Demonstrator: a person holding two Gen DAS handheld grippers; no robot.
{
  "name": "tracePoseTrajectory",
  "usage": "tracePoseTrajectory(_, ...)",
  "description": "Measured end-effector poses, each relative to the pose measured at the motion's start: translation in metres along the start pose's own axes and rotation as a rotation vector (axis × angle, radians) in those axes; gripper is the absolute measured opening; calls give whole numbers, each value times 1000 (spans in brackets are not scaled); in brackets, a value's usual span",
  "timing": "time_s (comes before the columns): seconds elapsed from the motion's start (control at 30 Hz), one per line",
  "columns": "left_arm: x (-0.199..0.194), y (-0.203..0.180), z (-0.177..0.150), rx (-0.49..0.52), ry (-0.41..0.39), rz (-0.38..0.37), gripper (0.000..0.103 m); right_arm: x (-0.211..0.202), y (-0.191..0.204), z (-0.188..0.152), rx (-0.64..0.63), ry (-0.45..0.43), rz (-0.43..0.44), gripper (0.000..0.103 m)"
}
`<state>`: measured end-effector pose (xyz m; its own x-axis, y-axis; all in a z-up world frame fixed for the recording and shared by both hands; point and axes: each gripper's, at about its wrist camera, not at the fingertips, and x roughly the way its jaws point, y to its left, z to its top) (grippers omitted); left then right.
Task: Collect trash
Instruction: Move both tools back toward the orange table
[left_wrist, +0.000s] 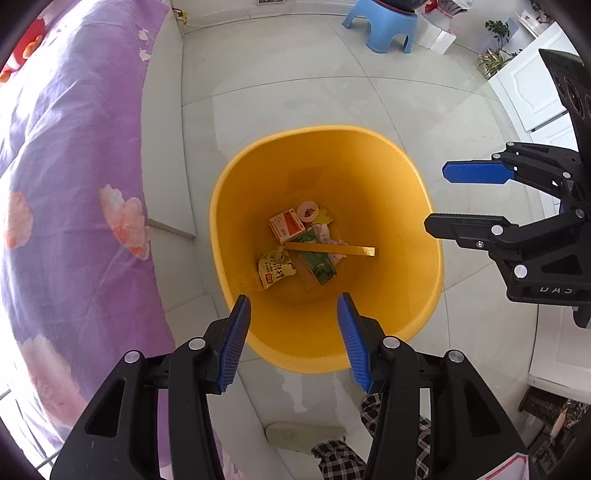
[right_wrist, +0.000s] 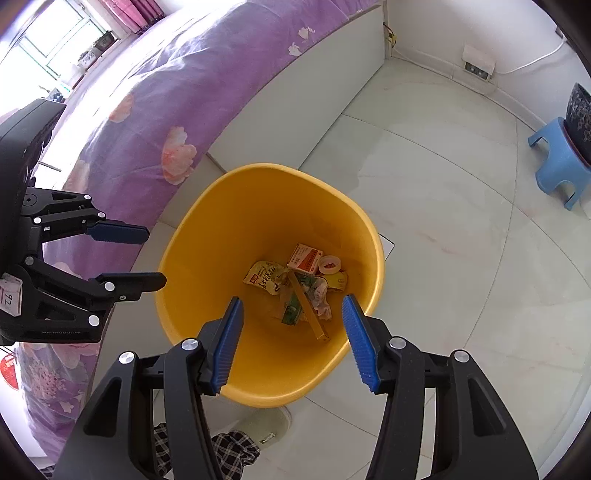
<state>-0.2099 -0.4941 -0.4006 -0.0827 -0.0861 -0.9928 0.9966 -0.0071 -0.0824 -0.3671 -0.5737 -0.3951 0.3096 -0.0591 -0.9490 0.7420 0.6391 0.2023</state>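
The left hand-held gripper (left_wrist: 293, 332) is seen poised over the near rim of the yellow bin (left_wrist: 424, 295), its blue pads (left_wrist: 236, 343) parted and nothing caught between them; the right hand-held gripper (right_wrist: 291, 339) is likewise held released and empty above the same bin, each one also being visible from the side in the other's view; no trash is carried by either. Inside the bin, at the bottom, the collected trash is found: an orange-and-white carton (left_wrist: 288, 225), a yellow snack wrapper (left_wrist: 275, 271), a green packet (left_wrist: 319, 266), a roll of tape (left_wrist: 308, 211), a crumpled tissue-like scrap (left_wrist: 332, 240) and a long gold strip (left_wrist: 332, 250) laid across the heap; what the smaller scraps are cannot be told for certain, as they are small and overlapped. The bin is stood on the pale tiled floor (left_wrist: 295, 92) just beside the bed with its purple flowered cover (left_wrist: 74, 147); a blue stool (left_wrist: 384, 26) is seen well apart at the far wall. No loose trash is seen on the floor shown, so the collecting is judged largely done, with both loads apparently dropped in; whether more litter remains outside these views cannot be told.
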Motion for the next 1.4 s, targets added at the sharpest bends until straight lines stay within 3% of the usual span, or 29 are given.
tracePoseTrajectory(0.4,-109,8,-31,-75,-107,33,50,-96,63,2,-43,-88,-23,57)
tracePoseTrajectory(0.87,-248,29,-122,-229,-280,93,50,-239,176,-8,-171,-235,-19,57)
tracePoseTrajectory(1.2,-316,50,-211,-448,-380,127,51,-300,264,-20,-311,-323,36,57)
tracePoseTrajectory(1.4,-338,59,-274,-650,-415,188,51,-313,312,-25,-427,-320,146,57)
